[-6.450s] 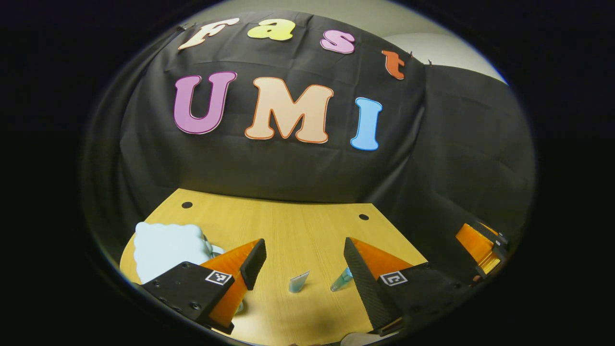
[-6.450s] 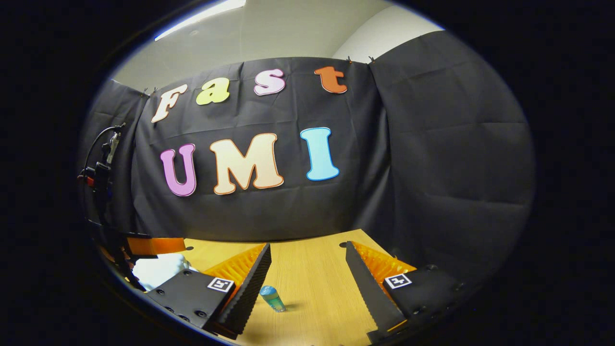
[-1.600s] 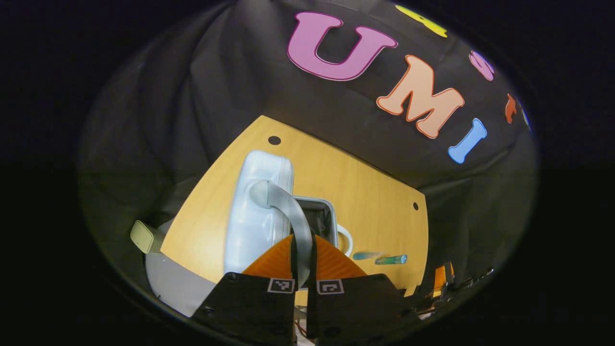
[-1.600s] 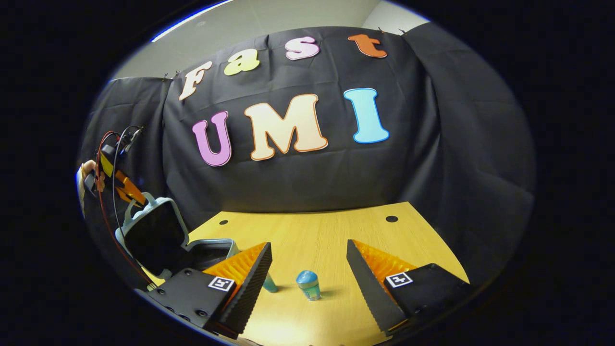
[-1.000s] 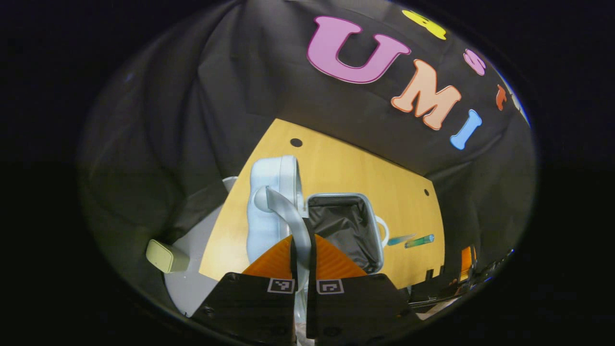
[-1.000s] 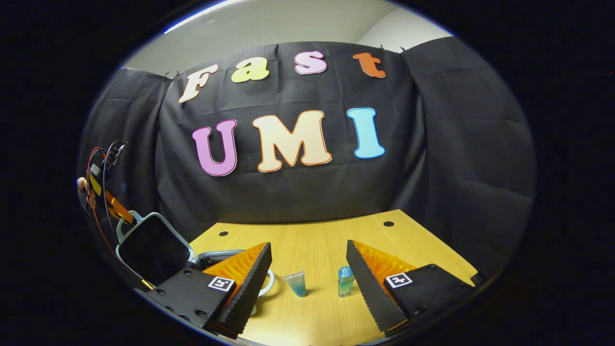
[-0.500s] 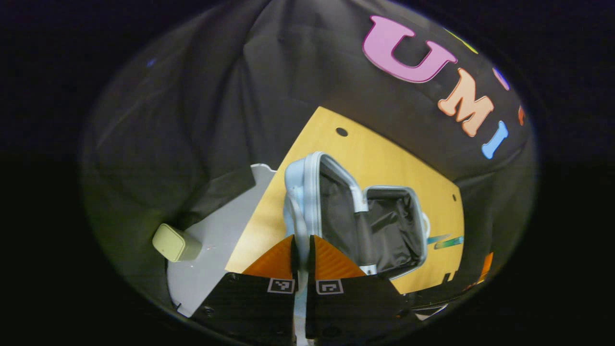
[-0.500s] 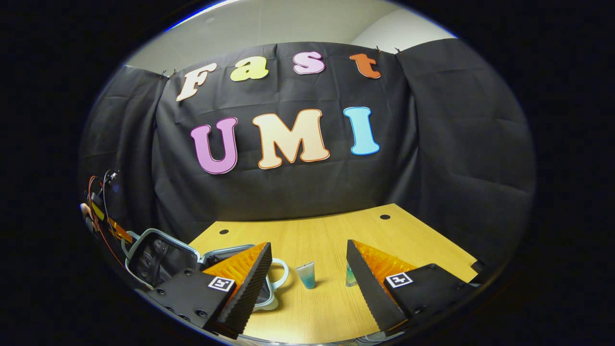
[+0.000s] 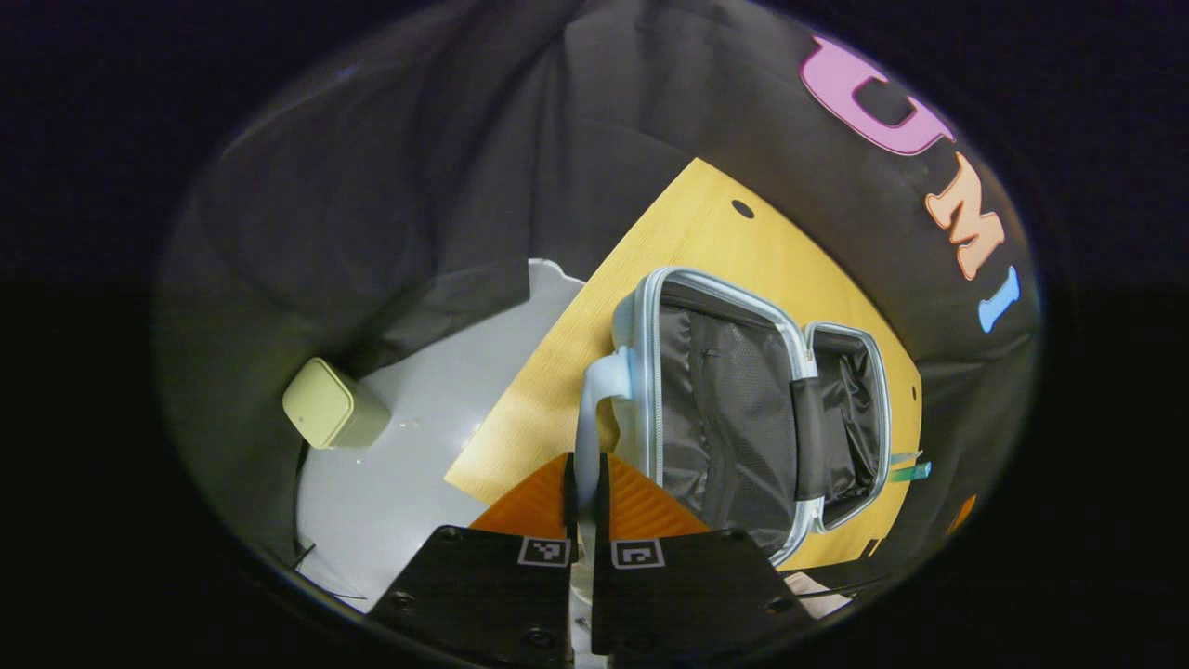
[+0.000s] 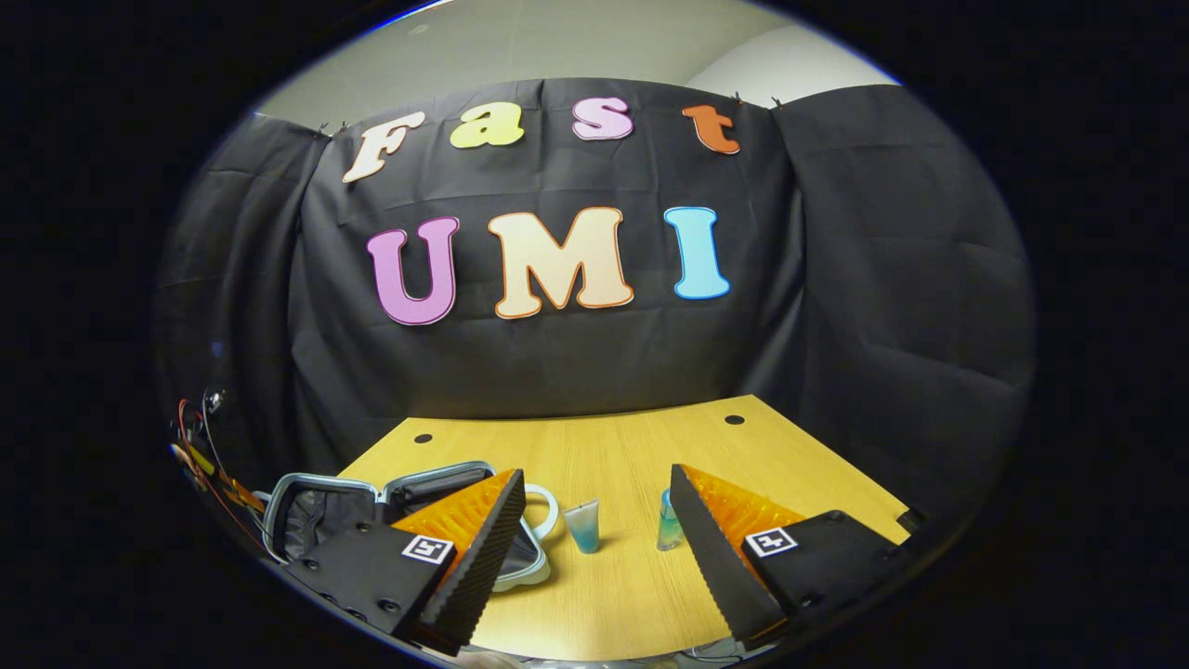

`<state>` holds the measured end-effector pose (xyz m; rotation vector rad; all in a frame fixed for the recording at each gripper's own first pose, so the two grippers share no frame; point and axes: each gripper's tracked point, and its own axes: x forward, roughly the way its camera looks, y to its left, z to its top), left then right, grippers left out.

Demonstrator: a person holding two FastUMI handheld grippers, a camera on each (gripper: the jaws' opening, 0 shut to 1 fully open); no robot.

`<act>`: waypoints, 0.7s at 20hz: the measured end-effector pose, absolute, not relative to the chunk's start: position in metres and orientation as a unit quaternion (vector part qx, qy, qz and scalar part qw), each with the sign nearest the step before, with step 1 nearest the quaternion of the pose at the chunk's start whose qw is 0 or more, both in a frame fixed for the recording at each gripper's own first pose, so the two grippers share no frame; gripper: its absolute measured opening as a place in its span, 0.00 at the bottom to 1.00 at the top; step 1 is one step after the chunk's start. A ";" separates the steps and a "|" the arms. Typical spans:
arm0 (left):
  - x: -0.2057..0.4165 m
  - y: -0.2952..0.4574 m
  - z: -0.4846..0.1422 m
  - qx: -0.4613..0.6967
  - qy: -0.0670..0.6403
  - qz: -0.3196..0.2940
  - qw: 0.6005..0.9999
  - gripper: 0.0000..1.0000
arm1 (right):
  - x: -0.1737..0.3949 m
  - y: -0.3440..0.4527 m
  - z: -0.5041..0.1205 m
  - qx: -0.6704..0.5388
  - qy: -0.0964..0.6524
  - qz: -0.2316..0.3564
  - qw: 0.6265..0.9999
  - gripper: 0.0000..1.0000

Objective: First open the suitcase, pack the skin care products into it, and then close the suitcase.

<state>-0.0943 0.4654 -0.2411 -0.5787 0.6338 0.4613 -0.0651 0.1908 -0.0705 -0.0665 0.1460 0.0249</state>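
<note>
Your left gripper (image 9: pixel 585 492) has its fingers pressed together on the pale blue handle (image 9: pixel 589 409) of the suitcase (image 9: pixel 743 409), pinching it at the lid's edge. In the left gripper view the suitcase lies wide open on the wooden table (image 9: pixel 706 223), both halves showing dark lining, a black strap across the hinge side. No readable brand or label on the case or the products; the square markers on the fingers are patterns, not text. Past the far half you get slivers of a teal tube (image 9: pixel 903 457) and a green bottle (image 9: pixel 910 472) on the table. Off the table edge the same view catches a pale green box (image 9: pixel 330 404) on a light grey floor (image 9: pixel 418 446). Your right gripper (image 10: pixel 594 525) is spread wide, nothing between the fingers, hovering low over the table (image 10: pixel 743 446). In the right gripper view the tube (image 10: pixel 585 526) stands on its cap between the fingers, the bottle (image 10: pixel 667 522) upright just beside the right finger, both near but apart from the open suitcase (image 10: pixel 390 502) at left. The left gripper (image 10: pixel 218 478) with red wiring sits at that view's far left edge, by the lid.
</note>
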 end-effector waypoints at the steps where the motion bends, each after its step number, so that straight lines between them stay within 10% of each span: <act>1: -0.095 0.466 -0.246 -0.285 0.305 0.220 0.882 0.02 | -0.064 0.191 -0.071 -0.035 0.074 0.012 0.997 0.98; 6: -0.106 0.470 -0.261 -0.279 0.323 0.230 0.875 0.17 | -0.061 0.187 -0.077 -0.041 0.080 0.013 0.996 0.98; 7: -0.109 0.466 -0.257 -0.279 0.323 0.226 0.876 0.05 | -0.059 0.184 -0.079 -0.040 0.082 0.012 0.996 0.98; 8: -0.109 0.458 -0.250 -0.283 0.319 0.219 0.877 0.29 | -0.058 0.181 -0.084 -0.038 0.084 0.011 0.996 0.94; 14: -0.102 0.390 -0.209 -0.234 0.316 0.206 0.896 0.89 | -0.039 0.153 -0.110 -0.028 0.112 0.018 0.993 0.98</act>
